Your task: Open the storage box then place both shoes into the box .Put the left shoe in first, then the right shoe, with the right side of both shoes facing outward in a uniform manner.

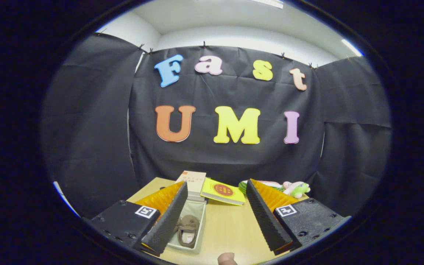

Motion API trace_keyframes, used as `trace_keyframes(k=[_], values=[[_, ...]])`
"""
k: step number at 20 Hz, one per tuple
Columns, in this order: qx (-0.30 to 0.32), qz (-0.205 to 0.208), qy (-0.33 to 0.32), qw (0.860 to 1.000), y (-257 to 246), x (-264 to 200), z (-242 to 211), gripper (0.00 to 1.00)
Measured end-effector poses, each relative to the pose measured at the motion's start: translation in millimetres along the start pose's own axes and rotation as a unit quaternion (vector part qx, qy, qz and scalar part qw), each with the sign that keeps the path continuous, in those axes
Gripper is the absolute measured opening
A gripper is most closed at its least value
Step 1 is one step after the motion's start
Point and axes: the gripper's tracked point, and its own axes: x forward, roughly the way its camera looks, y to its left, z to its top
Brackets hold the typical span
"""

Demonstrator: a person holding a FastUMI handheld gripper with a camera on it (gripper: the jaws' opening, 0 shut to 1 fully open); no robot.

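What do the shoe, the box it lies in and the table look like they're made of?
The shoe looks like soft brown suede or cloth: matte, no shine. The box, between the open tool's fingers, seems fabric-lined, with pale, dull, slightly soft walls. The table looks like light wood or wood-look laminate: smooth with a faint grain.

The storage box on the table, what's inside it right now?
One brown shoe lies inside the open storage box, beside the gripper's left finger. That finger covers part of the box, so a second shoe there can't be ruled out. The gripper is open, holding nothing.
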Motion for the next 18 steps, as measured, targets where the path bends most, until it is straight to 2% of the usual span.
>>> trace_keyframes(k=[5,7,10,18], values=[[-0.007,0.007,0.001,1.000,-18.3,-25.3,-4.8,1.00],[0.011,0.013,0.001,1.000,-26.8,-31.2,-6.7,1.00],[0.031,-0.007,-0.032,0.999,-52.6,-44.3,2.7,1.00],[0.035,-0.010,-0.032,0.999,-86.3,-64.3,-24.4,1.00]])
